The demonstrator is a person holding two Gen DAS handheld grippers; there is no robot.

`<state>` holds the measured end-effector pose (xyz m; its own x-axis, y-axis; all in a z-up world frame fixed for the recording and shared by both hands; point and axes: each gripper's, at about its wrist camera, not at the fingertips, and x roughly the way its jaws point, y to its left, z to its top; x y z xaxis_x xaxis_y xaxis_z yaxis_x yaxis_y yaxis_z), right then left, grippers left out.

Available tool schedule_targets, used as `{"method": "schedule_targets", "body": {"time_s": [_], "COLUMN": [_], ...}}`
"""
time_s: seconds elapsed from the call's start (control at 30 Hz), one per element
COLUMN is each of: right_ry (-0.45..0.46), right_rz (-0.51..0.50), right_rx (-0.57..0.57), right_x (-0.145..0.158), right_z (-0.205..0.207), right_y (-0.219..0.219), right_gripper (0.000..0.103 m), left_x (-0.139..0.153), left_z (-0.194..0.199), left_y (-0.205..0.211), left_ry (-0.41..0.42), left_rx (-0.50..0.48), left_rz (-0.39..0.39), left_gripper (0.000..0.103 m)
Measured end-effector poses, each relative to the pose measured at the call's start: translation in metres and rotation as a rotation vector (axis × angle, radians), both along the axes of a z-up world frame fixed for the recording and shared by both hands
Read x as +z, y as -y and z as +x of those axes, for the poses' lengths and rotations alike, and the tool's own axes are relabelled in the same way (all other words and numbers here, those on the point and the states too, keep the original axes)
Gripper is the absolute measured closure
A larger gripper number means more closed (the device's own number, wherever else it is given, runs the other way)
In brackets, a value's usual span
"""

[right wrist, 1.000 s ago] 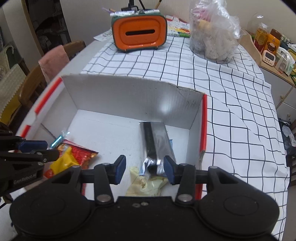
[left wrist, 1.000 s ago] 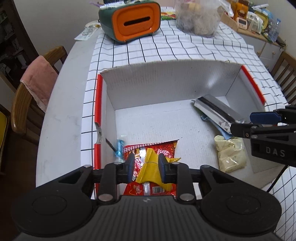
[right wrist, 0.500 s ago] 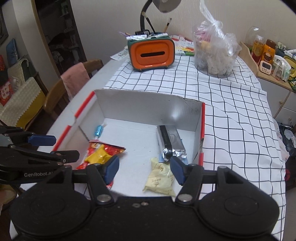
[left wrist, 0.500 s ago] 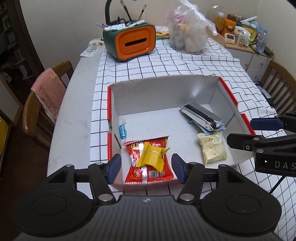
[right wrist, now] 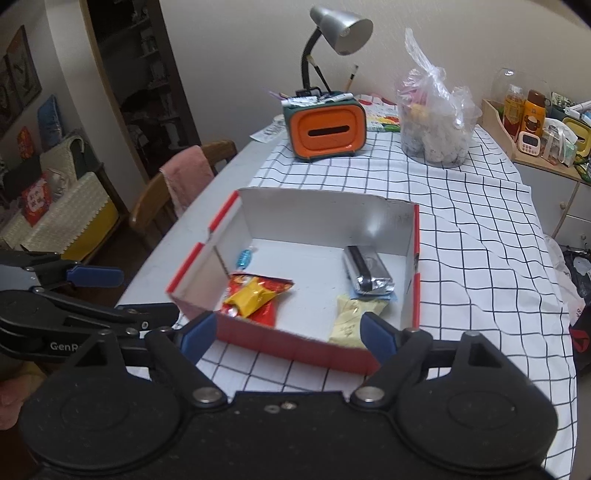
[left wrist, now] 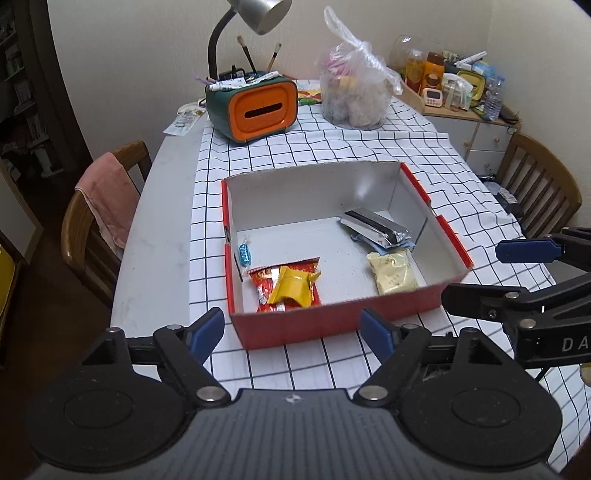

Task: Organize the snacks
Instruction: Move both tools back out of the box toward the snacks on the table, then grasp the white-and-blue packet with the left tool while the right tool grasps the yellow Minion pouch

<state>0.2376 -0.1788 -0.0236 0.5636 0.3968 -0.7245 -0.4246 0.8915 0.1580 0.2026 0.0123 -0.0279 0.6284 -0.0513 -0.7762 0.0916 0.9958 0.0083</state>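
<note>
A red cardboard box with a white inside stands on the checked tablecloth. Inside lie a yellow packet on a red packet, a blue candy, a silver packet and a pale yellow packet. My left gripper hovers above the box's near wall, its jaws opening with nothing between them. My right gripper hangs over the near wall too, jaws opening and empty.
An orange and green organiser with a desk lamp stands at the table's far end beside a clear plastic bag of snacks. A chair with a pink towel stands left; another chair right.
Both grippers let go, the left of the yellow packet and the right of the silver packet, opened wide, and pulled back and up out of the box.
</note>
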Motion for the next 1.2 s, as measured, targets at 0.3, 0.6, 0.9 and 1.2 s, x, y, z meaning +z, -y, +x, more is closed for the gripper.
{"method": "schedule_targets", "body": {"time_s": [0.3, 0.6, 0.9, 1.2], "right_ry": [0.007, -0.034, -0.074, -0.151], "right_rz": [0.03, 0.052, 0.021, -0.049], "right_rx": [0.027, 0.022, 0.01, 0.018], "right_x": [-0.002, -0.024, -0.048, -0.096], "right_z": [-0.041, -0.071, -0.089, -0.107], "right_y": [0.002, 0.007, 0.01, 0.005], "right_gripper": [0.005, 0.0, 0.0, 0.003], "left_x": [-0.003, -0.022, -0.046, -0.093], "left_z": [-0.04, -0.062, -0.075, -0.076], "left_y": [-0.012, -0.024, -0.037, -0.073], "left_ry": [0.016, -0.025, -0.075, -0.221], "left_rx": [0.0, 0.06, 0.117, 0.298], "left_rz": [0.0, -0.015, -0.01, -0.053], "left_gripper": [0.018, 0.018, 0.018, 0.018]}}
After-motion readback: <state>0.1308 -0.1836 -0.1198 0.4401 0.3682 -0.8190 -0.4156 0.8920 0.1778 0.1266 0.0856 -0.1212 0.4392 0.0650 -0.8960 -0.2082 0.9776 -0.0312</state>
